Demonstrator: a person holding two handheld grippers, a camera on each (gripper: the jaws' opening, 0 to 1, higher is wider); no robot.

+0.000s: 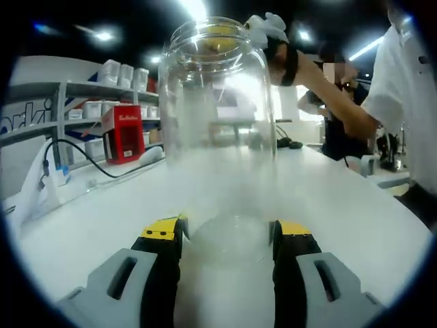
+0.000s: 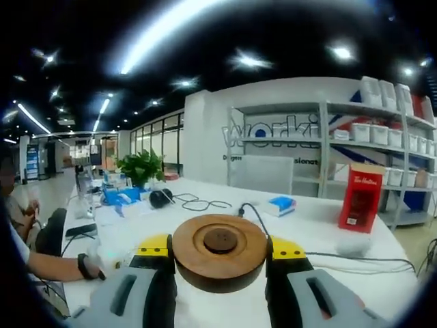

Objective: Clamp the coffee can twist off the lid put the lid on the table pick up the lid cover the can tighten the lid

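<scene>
A: Start at the fingers. What is the left gripper point(image 1: 227, 239) doing?

B: Its fingers point(image 1: 162, 254) pinch the base of the clear glass can point(image 1: 218, 137), one on each side. The can stands upright on the white worktop point(image 1: 355, 212), open at the mouth, no lid on it.

A: And the right gripper point(image 2: 220, 254)?

B: Its fingers point(image 2: 281, 266) squeeze the round wooden lid point(image 2: 220, 251) by its rim, apparently lifted above the worktop point(image 2: 321, 229) rather than resting on it. So the lid looks twisted off; putting it down comes next, I'd judge.

A: How will these things handle?

B: The glass is stiff, smooth and breakable, so likely slippery under a low grip and easy to tip, being tall. Holding lower on the wall near the base, as now, keeps it steady. The lid is rigid wood, probably light; its edge is the place to grip.

A: Anything around?

B: A red carton point(image 1: 121, 133) and a black cable point(image 1: 82, 160) lie toward the worktop's far left edge, well apart from the can. A person's gloved hand point(image 1: 268, 31) shows behind the mouth.
</scene>
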